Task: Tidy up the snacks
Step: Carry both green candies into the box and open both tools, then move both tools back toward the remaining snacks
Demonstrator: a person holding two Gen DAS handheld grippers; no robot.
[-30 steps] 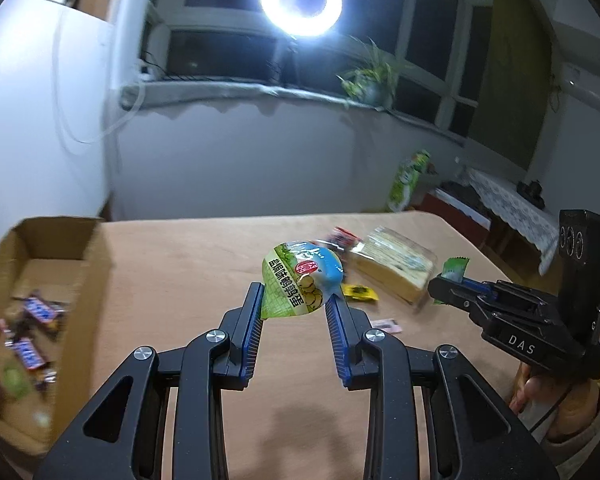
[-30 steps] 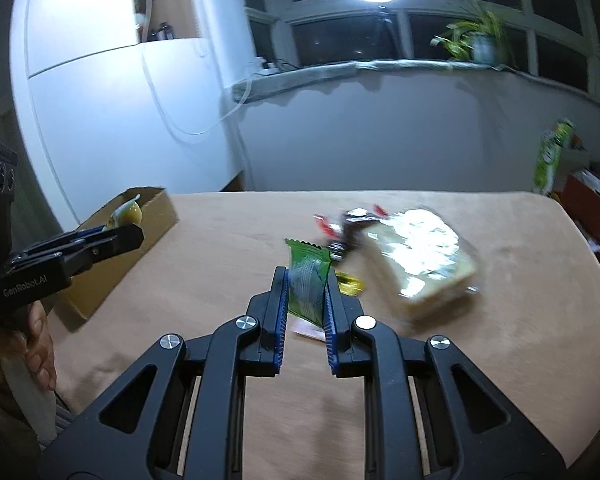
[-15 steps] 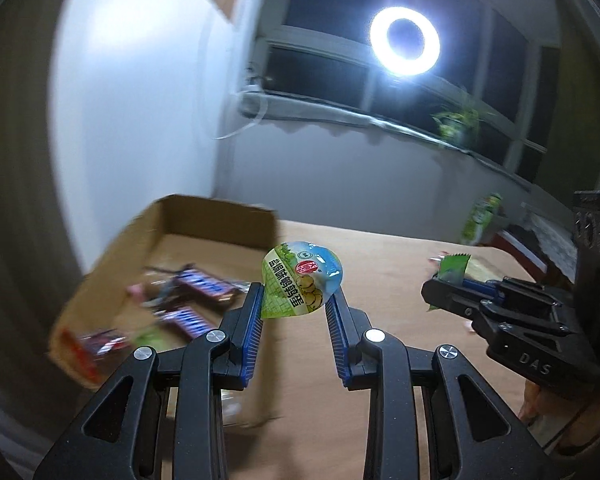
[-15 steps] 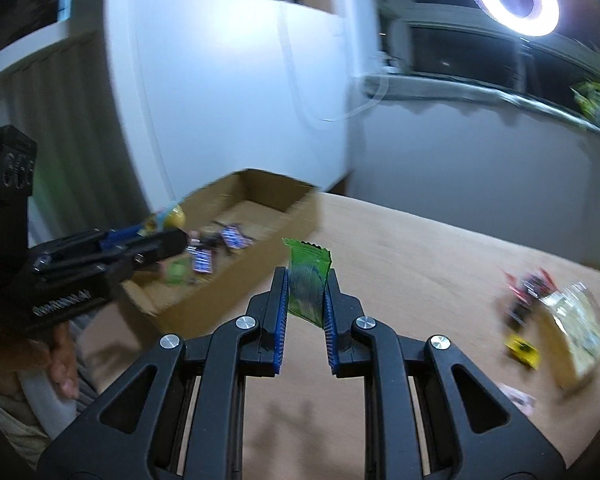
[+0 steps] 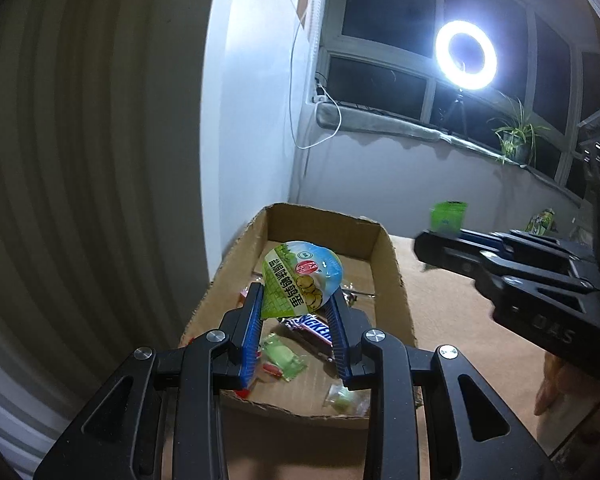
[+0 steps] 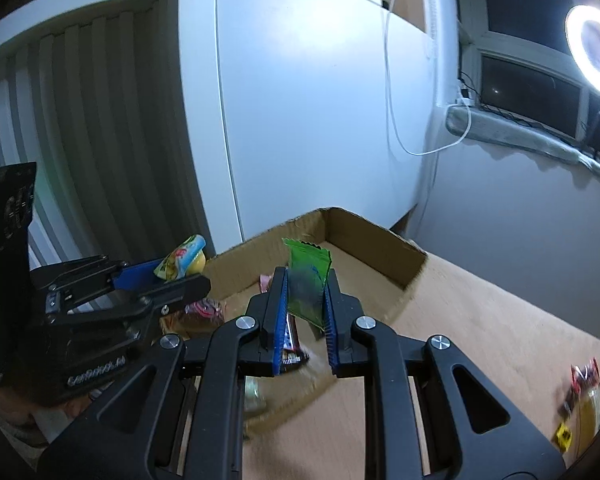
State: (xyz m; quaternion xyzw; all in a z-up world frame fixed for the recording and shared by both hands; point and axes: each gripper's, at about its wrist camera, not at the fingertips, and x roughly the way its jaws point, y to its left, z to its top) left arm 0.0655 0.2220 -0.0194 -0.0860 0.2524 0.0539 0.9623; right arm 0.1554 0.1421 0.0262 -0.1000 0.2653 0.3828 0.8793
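Two snacks in hand, both at the cardboard box point(image 5: 384, 248), so you're at the drop step. Your left gripper point(image 5: 298, 312) has its fingers clamped on the round green-and-blue egg snack pouch point(image 5: 300, 284), hanging over the box interior above a Snickers bar point(image 5: 314, 326) and small green candies point(image 5: 282, 360). Your right gripper point(image 6: 305, 300) is squeezed nearly closed on the flat green sachet point(image 6: 307, 276), over the box's near edge, not clearly inside. Next: spread the left fingers to let the pouch fall. Push the right one further over the box floor first, then release. More snacks point(image 6: 580, 392) sit on the table point(image 6: 480, 320) off to the right.
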